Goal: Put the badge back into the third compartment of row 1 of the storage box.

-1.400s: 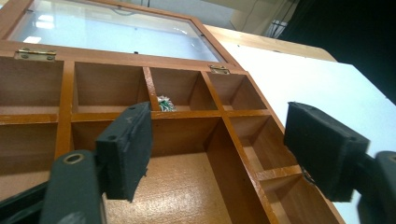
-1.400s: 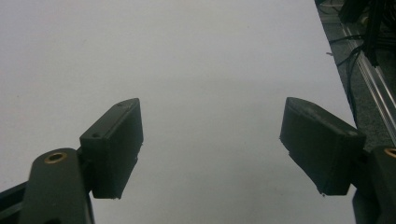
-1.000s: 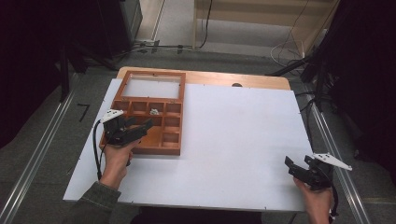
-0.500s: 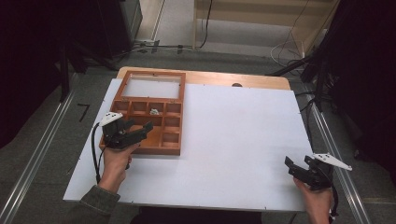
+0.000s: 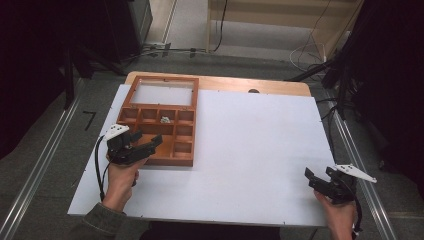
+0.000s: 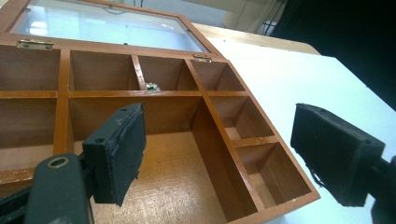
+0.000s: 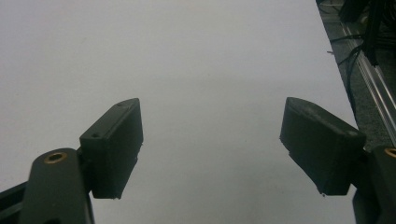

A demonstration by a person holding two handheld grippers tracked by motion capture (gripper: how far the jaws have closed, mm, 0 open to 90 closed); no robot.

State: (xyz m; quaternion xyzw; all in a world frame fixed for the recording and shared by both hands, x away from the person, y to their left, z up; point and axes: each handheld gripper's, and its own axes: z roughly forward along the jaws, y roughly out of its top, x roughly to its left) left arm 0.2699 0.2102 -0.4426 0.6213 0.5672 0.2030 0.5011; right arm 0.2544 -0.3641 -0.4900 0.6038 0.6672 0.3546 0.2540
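On the white rectangular table board, the brown wooden compartment box with its glass lid open lies far left, the left gripper hovering wide open over its near cells; advance slowly toward the small pale trinket while the right gripper idles open near right.

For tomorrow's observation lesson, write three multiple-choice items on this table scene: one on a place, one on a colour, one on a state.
1. Where does the wooden box lie on the board?
A. far left
B. centre
C. near right

2. What colour is the board?
A. green
B. white
C. red

3. How does the left claw stand?
A. shut on the box
B. shut on nothing
C. open

Answers:
1 A, the high view shows the box by the board's far left edge.
2 B, the board is plain white.
3 C, its jaws stand wide apart over the box, holding nothing.
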